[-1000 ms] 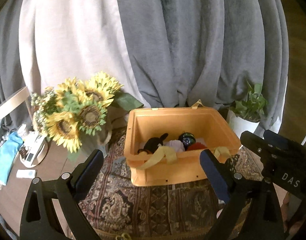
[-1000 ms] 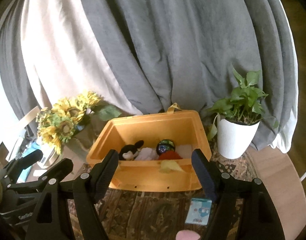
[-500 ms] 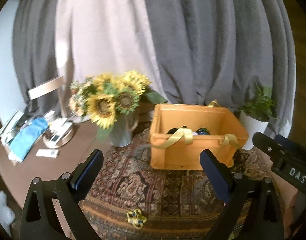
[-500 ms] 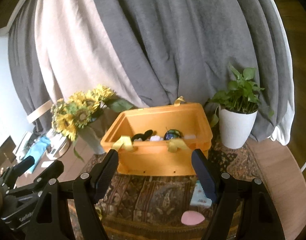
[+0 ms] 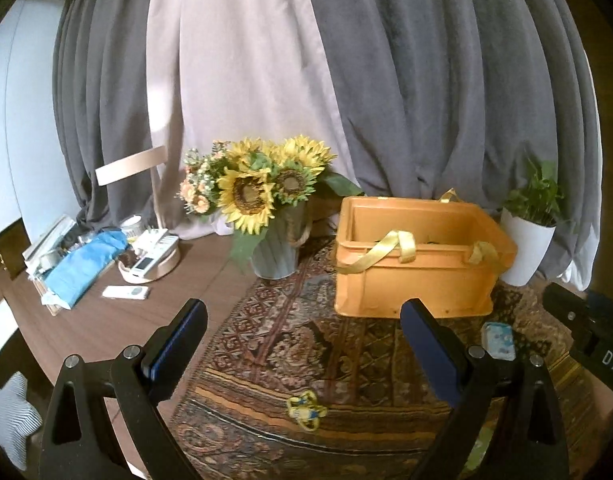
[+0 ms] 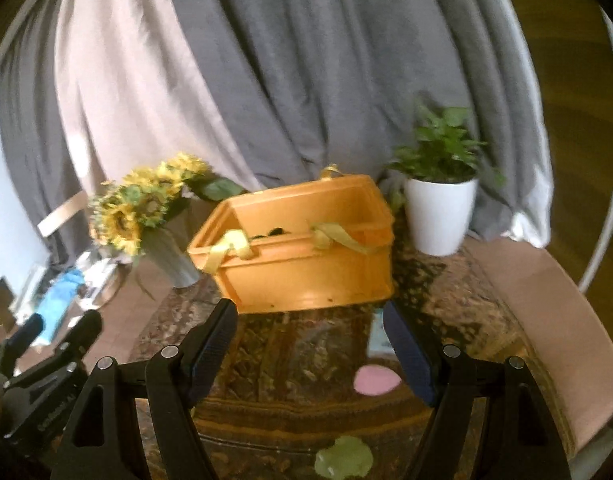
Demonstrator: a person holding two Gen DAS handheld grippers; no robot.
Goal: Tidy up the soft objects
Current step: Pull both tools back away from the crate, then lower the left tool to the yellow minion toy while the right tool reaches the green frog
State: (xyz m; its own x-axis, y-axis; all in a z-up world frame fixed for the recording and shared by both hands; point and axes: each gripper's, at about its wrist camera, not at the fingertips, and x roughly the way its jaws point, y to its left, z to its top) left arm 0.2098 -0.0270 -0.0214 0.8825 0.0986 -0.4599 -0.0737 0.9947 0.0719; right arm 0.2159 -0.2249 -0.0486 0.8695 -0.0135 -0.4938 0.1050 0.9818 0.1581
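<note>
An orange bin (image 5: 418,276) with yellow ribbon handles stands on a patterned rug (image 5: 306,344); it also shows in the right wrist view (image 6: 306,268), with dark soft items barely visible inside. On the rug lie a small yellow toy (image 5: 306,407), a light blue pack (image 5: 497,338), a pink soft piece (image 6: 375,380) and a green soft piece (image 6: 343,460). My left gripper (image 5: 302,340) is open and empty, held back from the bin. My right gripper (image 6: 310,336) is open and empty, above the rug in front of the bin.
A vase of sunflowers (image 5: 266,208) stands left of the bin. A white potted plant (image 6: 440,208) stands to its right. Remotes, a round tray (image 5: 150,260) and a blue cloth (image 5: 82,264) lie on the brown table at left. Grey curtains hang behind.
Both grippers have pulled back and lowered away from the bin. The bin's contents have dropped out of sight, and more rug with loose soft items has come into view.
</note>
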